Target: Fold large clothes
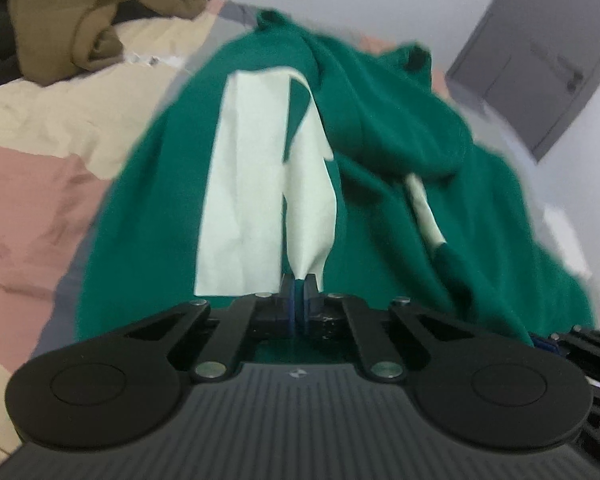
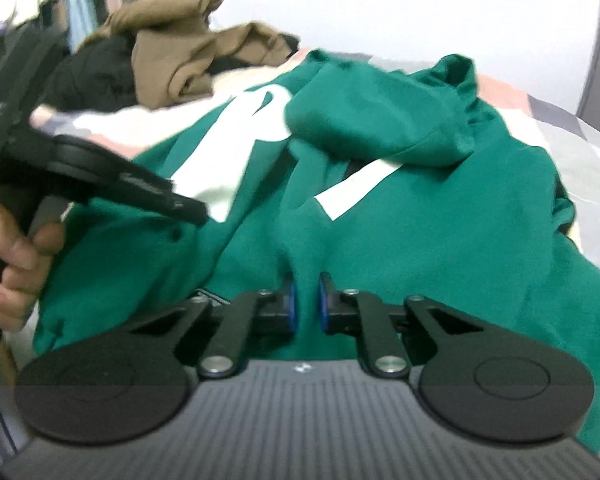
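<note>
A: Where is the hoodie [image 1: 380,184], and how should it be folded?

B: It lies rumpled across the bed [image 1: 40,184], hood bunched mid-chest. Both pinches should be lifted together and the cloth kept taut.

A: The grippers?

B: The left gripper [image 1: 299,285] is closed on green-and-white cloth. The right gripper [image 2: 305,289] is nearly closed, a green fold pinched between.

Left gripper [image 1: 299,280], angled downward, jaws pinched together on green cloth; right gripper [image 2: 305,288], angled downward, blue pads [image 2: 291,300] nearly together with green cloth between them; bare left hand [image 2: 16,256] wrapped around its handle.
</note>
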The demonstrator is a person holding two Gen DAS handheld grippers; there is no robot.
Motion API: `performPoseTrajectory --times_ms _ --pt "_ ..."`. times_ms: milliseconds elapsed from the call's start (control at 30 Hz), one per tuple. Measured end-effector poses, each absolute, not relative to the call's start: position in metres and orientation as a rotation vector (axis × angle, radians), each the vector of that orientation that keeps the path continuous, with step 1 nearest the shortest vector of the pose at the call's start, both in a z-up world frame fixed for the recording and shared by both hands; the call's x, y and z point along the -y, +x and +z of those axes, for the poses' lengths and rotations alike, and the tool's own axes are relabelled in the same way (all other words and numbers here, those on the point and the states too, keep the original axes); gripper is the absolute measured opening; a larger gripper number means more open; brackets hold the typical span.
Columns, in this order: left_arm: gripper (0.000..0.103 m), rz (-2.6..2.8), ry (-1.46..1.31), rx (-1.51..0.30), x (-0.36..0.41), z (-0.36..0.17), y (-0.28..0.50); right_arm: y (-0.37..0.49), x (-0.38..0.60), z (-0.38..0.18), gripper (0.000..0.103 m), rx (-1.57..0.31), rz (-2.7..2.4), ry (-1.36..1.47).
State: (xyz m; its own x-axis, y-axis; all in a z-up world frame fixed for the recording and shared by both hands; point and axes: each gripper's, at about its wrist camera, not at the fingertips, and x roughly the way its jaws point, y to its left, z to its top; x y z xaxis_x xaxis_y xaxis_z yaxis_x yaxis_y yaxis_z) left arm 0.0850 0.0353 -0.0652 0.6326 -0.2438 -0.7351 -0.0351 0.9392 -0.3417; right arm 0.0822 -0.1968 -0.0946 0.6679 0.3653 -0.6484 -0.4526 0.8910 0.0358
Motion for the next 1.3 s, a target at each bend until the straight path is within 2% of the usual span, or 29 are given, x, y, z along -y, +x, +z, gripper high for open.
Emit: performPoseTrajectory --times_ms 233,533,700,867,1033,1300 --pt "0.004 -0.061 -0.493 -0.786 -0.093 -0.035 0.071 0.092 0.244 -0.061 0.009 -0.604 0.329 -0.039" --pt "0.004 0.165 -0.434 -0.717 -0.183 -0.007 0.108 0.152 0.331 -0.003 0.008 -0.492 0.135 -0.029" --pt "0.004 0.307 -0.352 -0.707 -0.228 -0.01 0.138 0.209 0.388 0.004 0.008 -0.488 -0.024 -0.057" --pt "0.004 0.45 -0.404 -0.739 -0.28 -0.04 0.156 0.27 0.44 -0.023 0.008 -0.509 -0.162 -0.055" --pt "0.004 0.493 -0.433 -0.84 -0.306 -0.078 0.177 0.322 0.472 -0.077 0.007 -0.512 -0.319 -0.109" --pt "0.005 0.517 -0.444 -0.928 -0.306 -0.1 0.195 0.348 0.522 -0.174 0.006 -0.689 -0.409 0.158"
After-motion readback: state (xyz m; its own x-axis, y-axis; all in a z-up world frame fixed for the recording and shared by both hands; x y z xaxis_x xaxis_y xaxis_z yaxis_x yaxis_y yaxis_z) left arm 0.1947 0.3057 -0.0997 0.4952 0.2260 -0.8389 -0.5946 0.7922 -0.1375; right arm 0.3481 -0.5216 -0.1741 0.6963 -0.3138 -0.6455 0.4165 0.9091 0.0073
